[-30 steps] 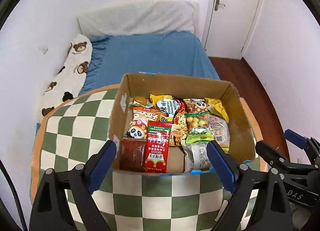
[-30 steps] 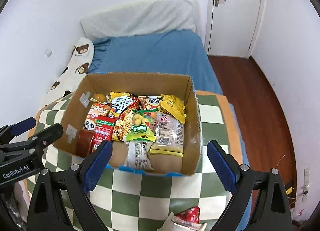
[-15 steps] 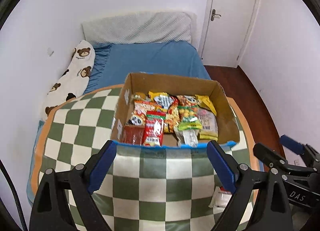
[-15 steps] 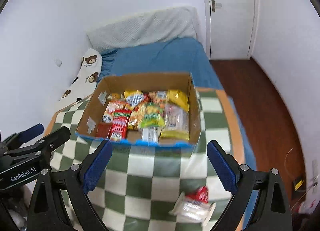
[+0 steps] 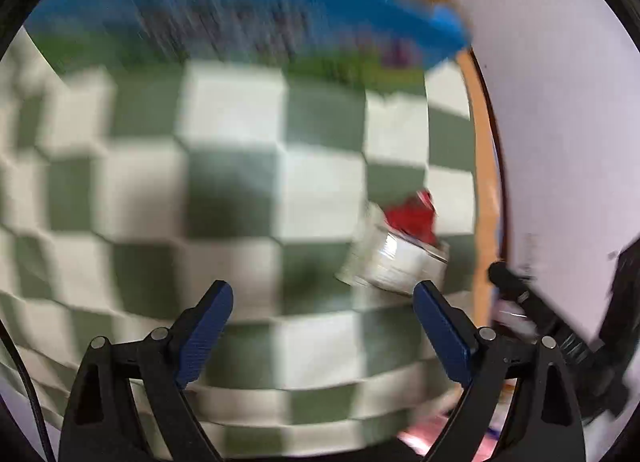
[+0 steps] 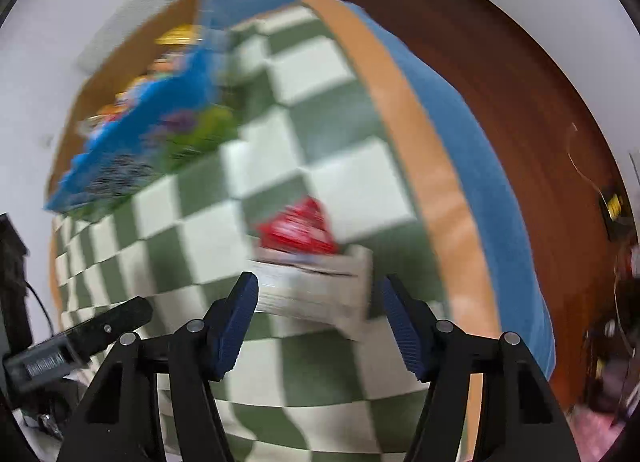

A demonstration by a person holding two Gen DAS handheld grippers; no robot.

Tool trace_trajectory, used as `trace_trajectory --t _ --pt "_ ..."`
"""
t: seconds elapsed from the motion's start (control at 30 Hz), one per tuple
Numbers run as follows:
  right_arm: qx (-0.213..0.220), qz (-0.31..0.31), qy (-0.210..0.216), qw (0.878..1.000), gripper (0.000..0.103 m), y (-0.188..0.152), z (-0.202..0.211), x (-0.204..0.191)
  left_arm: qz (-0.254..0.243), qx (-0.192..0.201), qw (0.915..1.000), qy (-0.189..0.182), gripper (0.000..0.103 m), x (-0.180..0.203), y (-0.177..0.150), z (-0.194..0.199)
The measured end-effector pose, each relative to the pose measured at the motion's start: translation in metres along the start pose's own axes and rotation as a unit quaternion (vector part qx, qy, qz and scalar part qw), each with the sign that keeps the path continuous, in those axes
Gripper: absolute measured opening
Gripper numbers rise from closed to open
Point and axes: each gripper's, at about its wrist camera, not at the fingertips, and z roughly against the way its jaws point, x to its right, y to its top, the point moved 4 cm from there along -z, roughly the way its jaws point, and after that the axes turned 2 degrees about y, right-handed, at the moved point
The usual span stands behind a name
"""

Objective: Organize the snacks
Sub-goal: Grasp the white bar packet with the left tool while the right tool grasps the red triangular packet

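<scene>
Right wrist view shows the right tongs (image 6: 318,304) spread wide with nothing between them yet, poised just short of a loose snack packet (image 6: 310,262) that lies flat on the checked counter (image 6: 192,221), near its orange-edged rim. That packet looks like a thin film pouch, clear or silvery at the near end and red at the far end; I judge it light, soft and crinkly, likely to slide on the cloth and to buckle if pinched hard, and whatever is inside may crush. The near, pale end sits closest to the tongs and seems the sensible place to take hold, with a flat pinch across the sealed edge rather than the middle. Left wrist view shows the left tongs (image 5: 322,316) also parted and empty, with the same packet (image 5: 394,252) just ahead of their right finger. Counting is limited by motion blur: one loose packet on the counter, one cardboard box (image 6: 132,61) with a blue printed front, standing farther back, well apart from the packet. Several colourful snacks fill it, but their number cannot be told.
</scene>
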Motion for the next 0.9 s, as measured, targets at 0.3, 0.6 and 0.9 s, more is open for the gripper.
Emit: trace_trajectory --t 0.3,0.6,0.9 --pt "0.003 -0.044 -0.050 0.998 0.067 -0.011 -0.026 0.067 0.160 -0.139 0.9733 -0.089 0.091 0.047 0.011 -0.102" --pt "0.004 -0.041 -0.034 0.999 0.067 -0.013 -0.024 0.073 0.092 -0.118 0.9884 -0.025 0.068 0.073 -0.004 -0.109" --pt "-0.012 -0.009 -0.002 1.000 0.067 0.009 -0.038 0.043 -0.002 -0.122 0.9925 0.012 0.045 0.062 -0.018 -0.092"
